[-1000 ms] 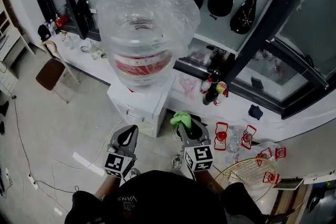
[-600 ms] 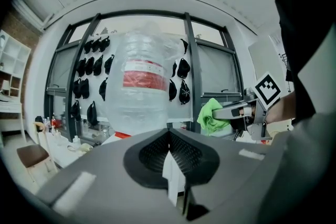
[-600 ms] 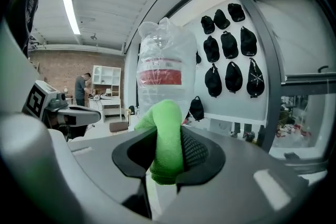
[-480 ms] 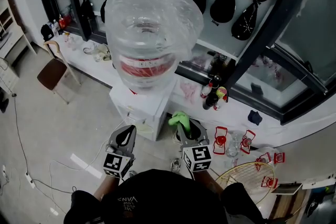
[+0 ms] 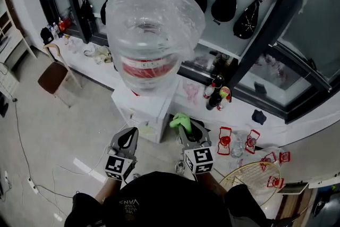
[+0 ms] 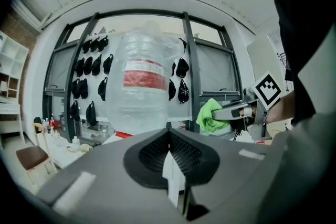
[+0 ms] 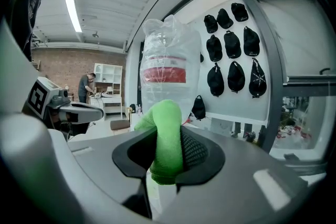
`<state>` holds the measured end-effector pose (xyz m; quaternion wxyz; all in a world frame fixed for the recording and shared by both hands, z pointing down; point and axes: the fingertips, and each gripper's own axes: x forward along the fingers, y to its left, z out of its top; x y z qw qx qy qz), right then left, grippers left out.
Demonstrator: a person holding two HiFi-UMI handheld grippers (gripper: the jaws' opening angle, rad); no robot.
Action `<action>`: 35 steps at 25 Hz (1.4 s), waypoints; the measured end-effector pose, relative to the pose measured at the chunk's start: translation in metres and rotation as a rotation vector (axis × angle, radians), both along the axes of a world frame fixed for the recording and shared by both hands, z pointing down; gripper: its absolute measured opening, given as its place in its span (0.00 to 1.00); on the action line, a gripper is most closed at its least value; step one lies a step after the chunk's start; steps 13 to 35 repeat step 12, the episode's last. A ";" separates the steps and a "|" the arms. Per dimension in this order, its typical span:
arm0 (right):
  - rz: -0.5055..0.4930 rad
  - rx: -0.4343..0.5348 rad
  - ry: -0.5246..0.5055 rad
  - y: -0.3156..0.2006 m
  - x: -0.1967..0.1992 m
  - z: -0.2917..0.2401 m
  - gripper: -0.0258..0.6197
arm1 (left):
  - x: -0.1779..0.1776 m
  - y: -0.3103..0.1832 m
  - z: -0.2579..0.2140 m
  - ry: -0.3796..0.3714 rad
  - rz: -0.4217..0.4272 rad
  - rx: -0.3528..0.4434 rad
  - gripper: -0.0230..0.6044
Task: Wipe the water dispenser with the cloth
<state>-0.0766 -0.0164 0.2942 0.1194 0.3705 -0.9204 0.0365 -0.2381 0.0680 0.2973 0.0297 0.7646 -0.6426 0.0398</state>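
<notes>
The white water dispenser (image 5: 144, 110) stands ahead of me, topped by a big clear bottle (image 5: 151, 24) wrapped in plastic, with a red label. My right gripper (image 5: 187, 131) is shut on a bright green cloth (image 5: 181, 121), held just right of the dispenser's body and apart from it. In the right gripper view the green cloth (image 7: 167, 139) is pinched between the jaws, with the bottle (image 7: 168, 68) beyond it. My left gripper (image 5: 127, 139) hangs shut and empty in front of the dispenser; its view shows the bottle (image 6: 142, 86) and the cloth (image 6: 210, 115).
A white counter (image 5: 95, 58) with bottles and clutter runs behind the dispenser. Dark bags (image 5: 236, 5) hang on the wall. A chair (image 5: 53, 74) stands at left. Red-and-white clips (image 5: 236, 141) and a round wire rack (image 5: 249, 178) lie at right. Cables (image 5: 32, 178) trail on the floor.
The view has shifted slightly. Both grippers hold nearly the same places, the right one still gripping the green cloth.
</notes>
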 end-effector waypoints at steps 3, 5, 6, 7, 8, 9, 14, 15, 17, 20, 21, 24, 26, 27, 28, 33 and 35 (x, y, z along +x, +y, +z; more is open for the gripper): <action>0.003 0.003 0.003 0.003 -0.001 0.001 0.21 | -0.001 0.000 0.001 0.000 0.010 -0.003 0.04; 0.007 0.002 0.002 0.004 -0.002 0.002 0.21 | -0.003 0.000 0.002 0.000 0.013 -0.004 0.04; 0.009 0.002 0.002 0.005 -0.002 0.003 0.21 | -0.003 0.000 0.002 0.000 0.012 -0.004 0.04; 0.011 0.002 0.003 0.005 -0.002 0.004 0.21 | -0.004 0.000 0.003 0.001 0.011 -0.004 0.04; 0.013 0.003 0.005 0.005 -0.002 0.004 0.21 | -0.005 0.000 0.003 0.001 0.009 -0.003 0.04; 0.015 0.004 0.007 0.005 -0.002 0.004 0.21 | -0.006 0.000 0.003 0.001 0.007 -0.002 0.04; 0.022 0.002 0.013 0.006 -0.001 0.006 0.21 | -0.008 0.001 0.004 0.003 0.003 0.000 0.04; 0.022 0.002 0.013 0.006 -0.001 0.006 0.21 | -0.008 0.001 0.004 0.003 0.003 0.000 0.04; 0.022 0.002 0.013 0.006 -0.001 0.006 0.21 | -0.008 0.001 0.004 0.003 0.003 0.000 0.04; 0.022 0.002 0.013 0.006 -0.001 0.006 0.21 | -0.008 0.001 0.004 0.003 0.003 0.000 0.04; 0.022 0.002 0.013 0.006 -0.001 0.006 0.21 | -0.008 0.001 0.004 0.003 0.003 0.000 0.04; 0.022 0.002 0.013 0.006 -0.001 0.006 0.21 | -0.008 0.001 0.004 0.003 0.003 0.000 0.04; 0.022 0.002 0.013 0.006 -0.001 0.006 0.21 | -0.008 0.001 0.004 0.003 0.003 0.000 0.04; 0.022 0.002 0.013 0.006 -0.001 0.006 0.21 | -0.008 0.001 0.004 0.003 0.003 0.000 0.04; 0.022 0.002 0.013 0.006 -0.001 0.006 0.21 | -0.008 0.001 0.004 0.003 0.003 0.000 0.04; 0.022 0.002 0.013 0.006 -0.001 0.006 0.21 | -0.008 0.001 0.004 0.003 0.003 0.000 0.04; 0.022 0.002 0.013 0.006 -0.001 0.006 0.21 | -0.008 0.001 0.004 0.003 0.003 0.000 0.04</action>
